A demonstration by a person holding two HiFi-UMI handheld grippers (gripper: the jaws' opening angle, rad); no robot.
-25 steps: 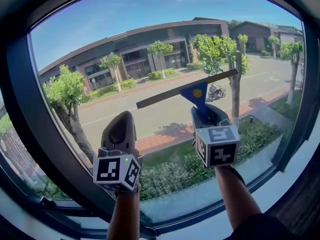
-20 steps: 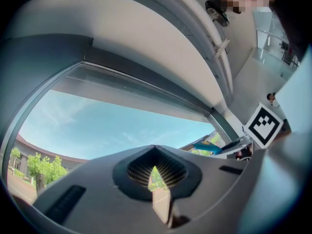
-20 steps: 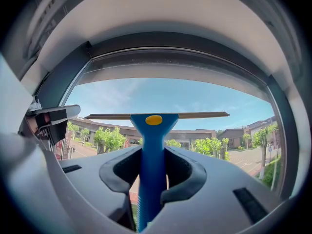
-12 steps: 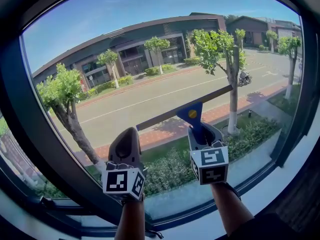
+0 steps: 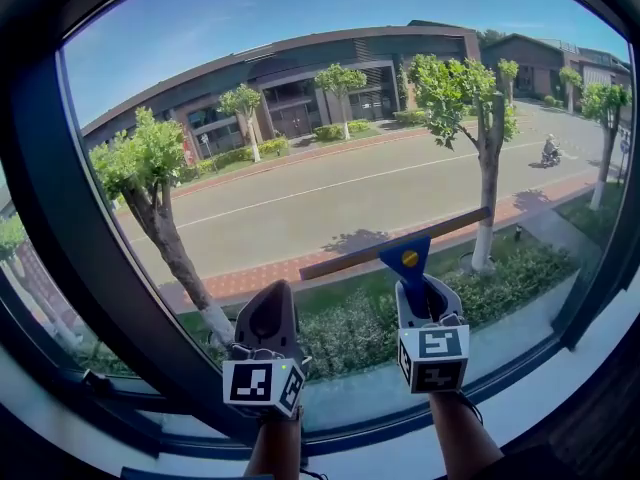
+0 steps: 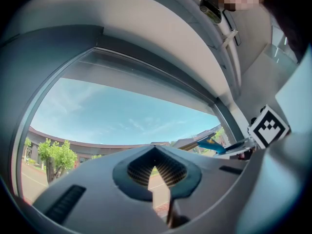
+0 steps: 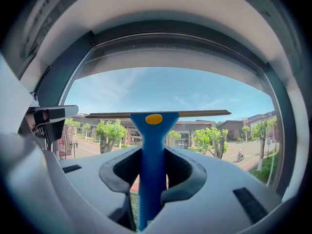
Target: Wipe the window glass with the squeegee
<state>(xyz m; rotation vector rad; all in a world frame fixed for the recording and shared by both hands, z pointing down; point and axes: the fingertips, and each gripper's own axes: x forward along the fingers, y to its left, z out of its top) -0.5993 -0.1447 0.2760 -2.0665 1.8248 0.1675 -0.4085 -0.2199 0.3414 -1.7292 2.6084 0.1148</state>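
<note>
A squeegee with a blue handle (image 5: 409, 261) and a long dark blade (image 5: 395, 242) lies against the lower part of the window glass (image 5: 300, 118), its blade slanting up to the right. My right gripper (image 5: 424, 300) is shut on the handle from below; in the right gripper view the handle (image 7: 152, 160) stands upright between the jaws with the blade (image 7: 156, 114) across its top. My left gripper (image 5: 270, 315) is shut on nothing, to the left of the squeegee and pointing up at the glass. In the left gripper view the squeegee (image 6: 213, 145) shows at the right.
The dark window frame (image 5: 55, 228) runs round the pane, with its bottom rail (image 5: 500, 368) just below both grippers and a pale sill (image 5: 560, 388) under that. A street, trees and buildings lie outside. A white ceiling recess (image 6: 146, 28) is overhead.
Both grippers and the squeegee have come down the glass, from mid-pane to near the bottom rail. The blade keeps its slant.
</note>
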